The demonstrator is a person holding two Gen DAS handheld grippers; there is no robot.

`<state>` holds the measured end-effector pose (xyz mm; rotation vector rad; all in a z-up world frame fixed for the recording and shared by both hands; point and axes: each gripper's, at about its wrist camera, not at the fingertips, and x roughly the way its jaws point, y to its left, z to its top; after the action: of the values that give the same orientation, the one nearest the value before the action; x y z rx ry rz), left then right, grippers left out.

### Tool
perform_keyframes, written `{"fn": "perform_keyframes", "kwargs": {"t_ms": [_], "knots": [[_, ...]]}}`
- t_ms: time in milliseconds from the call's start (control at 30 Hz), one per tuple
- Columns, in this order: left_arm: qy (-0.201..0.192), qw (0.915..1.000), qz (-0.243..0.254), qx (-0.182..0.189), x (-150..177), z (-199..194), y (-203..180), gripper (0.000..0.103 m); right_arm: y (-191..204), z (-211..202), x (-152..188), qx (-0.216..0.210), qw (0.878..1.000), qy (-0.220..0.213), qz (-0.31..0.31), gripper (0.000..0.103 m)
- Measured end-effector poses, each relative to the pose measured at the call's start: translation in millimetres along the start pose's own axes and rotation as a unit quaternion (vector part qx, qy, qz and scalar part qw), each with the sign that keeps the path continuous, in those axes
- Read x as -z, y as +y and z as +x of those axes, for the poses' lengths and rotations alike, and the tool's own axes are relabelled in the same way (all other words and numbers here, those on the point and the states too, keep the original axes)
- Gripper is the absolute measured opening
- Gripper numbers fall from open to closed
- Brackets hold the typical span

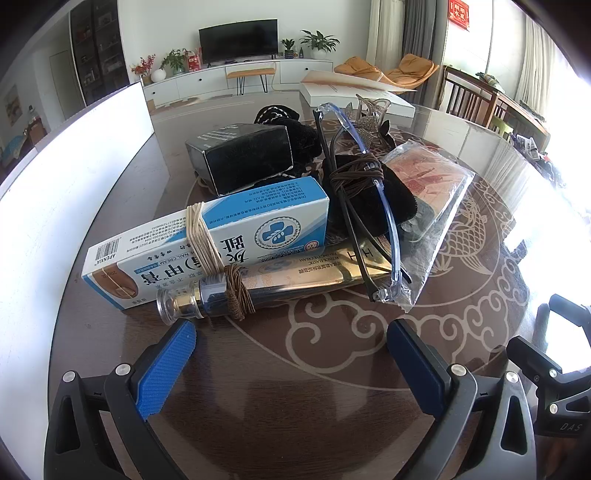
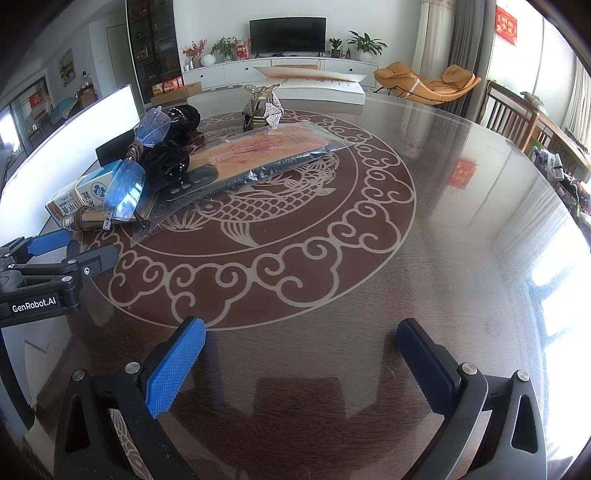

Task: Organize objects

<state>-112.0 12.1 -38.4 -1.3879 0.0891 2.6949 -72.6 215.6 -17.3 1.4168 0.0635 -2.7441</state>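
— What did the two grippers show?

— The left gripper (image 1: pixel 291 332) hung with its fingers spread wide and nothing between them, just short of the pile. The right gripper (image 2: pixel 301 336) was likewise spread and empty, over bare tabletop well apart from the pile.

— And the surface?

— A round table (image 2: pixel 461 258) under glossy glass, dark brown, with a pale fish-and-cloud pattern. Behind it lay a living room: one television (image 2: pixel 287 33), a white low cabinet (image 2: pixel 295 68) with potted plants, and an orange lounge chair (image 2: pixel 428 85).

— How many things lay there?

— Nearest the left gripper, one gold tube (image 1: pixel 280 277) with a clear cap, a brown cord wound round it. Touching it behind, one blue-and-white carton (image 1: pixel 207 240) bound with a tan band. One pair of clear glasses (image 1: pixel 365 206) leaned across the tube, wrapped in brown cord. One black box (image 1: pixel 243 157) sat farther back against black cloth (image 1: pixel 295 136). One flat packet (image 2: pixel 258 155) in crinkled clear plastic lay to the right, and one sparkly hair clip (image 2: pixel 260 105) stood beyond. One white box (image 2: pixel 295 90) sat at the far edge.
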Motion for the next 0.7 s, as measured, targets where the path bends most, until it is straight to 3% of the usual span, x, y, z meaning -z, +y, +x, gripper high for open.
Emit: {"fn": "perform_keyframes", "kwargs": {"t_ms": [700], "knots": [[0.0, 1.0, 0.0, 0.0, 0.0, -0.1, 0.2, 0.103, 2.2, -2.9, 1.2, 0.001, 1.0, -0.002, -0.002, 0.103]]}}
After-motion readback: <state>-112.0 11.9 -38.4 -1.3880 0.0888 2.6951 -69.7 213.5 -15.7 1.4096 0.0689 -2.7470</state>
